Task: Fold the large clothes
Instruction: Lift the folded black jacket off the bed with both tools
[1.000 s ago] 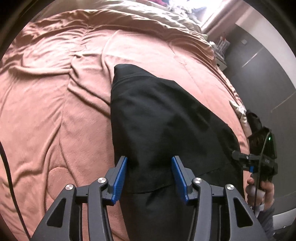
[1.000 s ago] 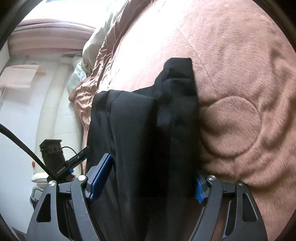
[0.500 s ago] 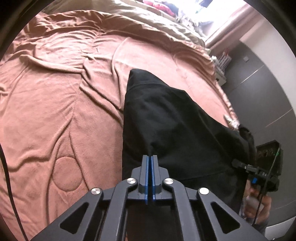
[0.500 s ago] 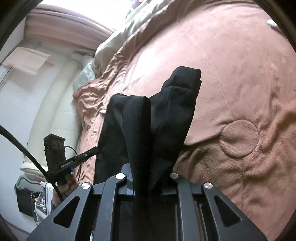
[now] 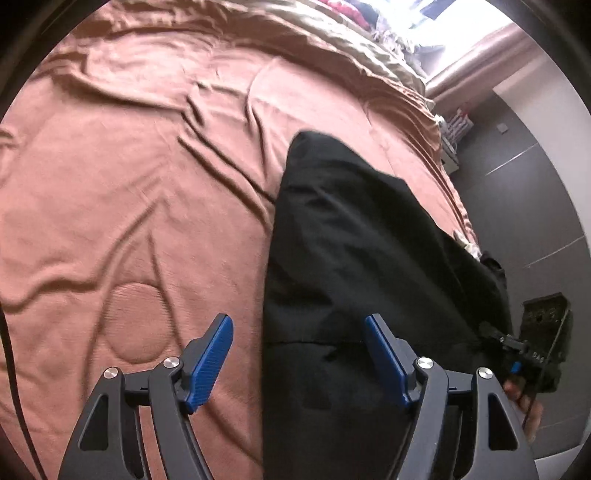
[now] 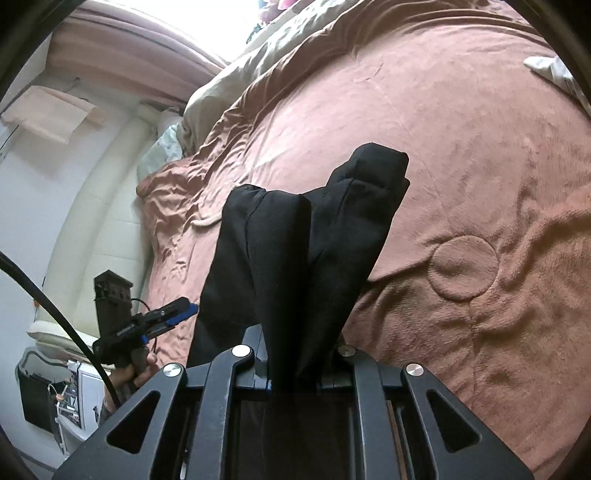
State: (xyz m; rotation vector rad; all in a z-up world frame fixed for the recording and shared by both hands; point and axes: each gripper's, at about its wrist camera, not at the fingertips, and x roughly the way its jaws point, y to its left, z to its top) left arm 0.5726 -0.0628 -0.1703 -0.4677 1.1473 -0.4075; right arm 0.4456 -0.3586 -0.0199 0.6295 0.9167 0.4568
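On a wide bed [image 5: 129, 177] under a rumpled pink blanket [image 6: 461, 155], a black garment [image 5: 354, 243] lies partly folded in a long band, its near end raised off the covers. The right gripper [image 6: 291, 384] has its jaws pressed shut on a bunched fold of the cloth, so the fabric climbs in a ridge from the bedding to the tool, probably to carry that end across for the next fold. The left gripper [image 5: 299, 354] hangs with its jaws spread wide and holding nothing, one blue pad over the blanket and the other over the garment's edge, seemingly poised to take a hold there. An olive quilt [image 6: 236, 62] is heaped at the far end of the bed beneath a bright window [image 6: 236, 22]. Grey panelled walls [image 5: 532, 206] flank one side.
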